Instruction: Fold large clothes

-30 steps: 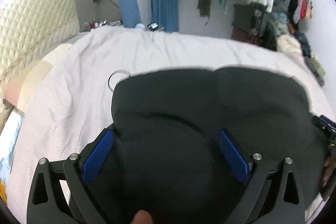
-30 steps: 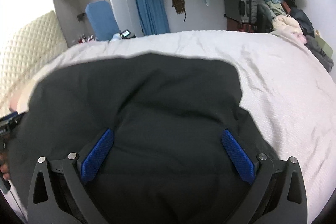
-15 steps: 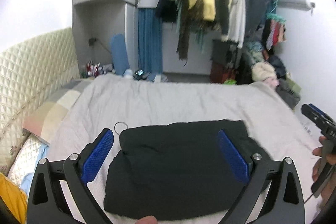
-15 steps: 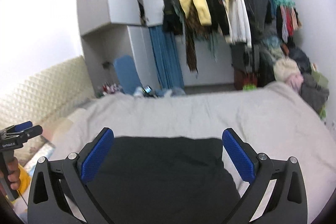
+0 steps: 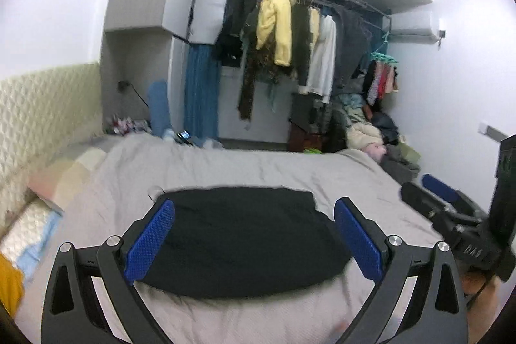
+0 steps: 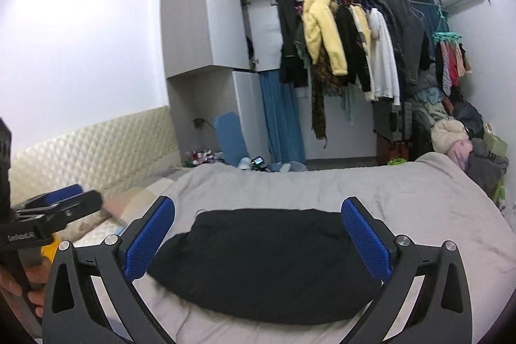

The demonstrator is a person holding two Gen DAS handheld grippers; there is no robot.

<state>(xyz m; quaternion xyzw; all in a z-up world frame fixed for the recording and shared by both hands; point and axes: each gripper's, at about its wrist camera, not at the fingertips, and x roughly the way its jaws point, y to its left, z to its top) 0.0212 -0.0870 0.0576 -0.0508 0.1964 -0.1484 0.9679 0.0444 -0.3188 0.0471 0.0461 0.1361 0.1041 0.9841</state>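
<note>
I have pulled both grippers up and back; jaws spread, empty. Folded garment (image 5: 245,240) lies on bed (image 5: 354,182) below them.

The black garment (image 5: 245,240) lies folded into a flat, compact bundle on the bed (image 5: 258,170), toward its near edge.

I am holding my left claw (image 5: 254,234) level and facing forward, its two blue-padded fingers (image 5: 150,242) spread wide with nothing between them. My right claw (image 6: 258,239) is sitting in the same pose, fingers (image 6: 366,242) parted wide and gripping nothing. Each claw is showing at the edge of the other's view, so I am keeping them side by side and well apart, with a bare hand (image 6: 19,286) wrapping the left handle.
</note>
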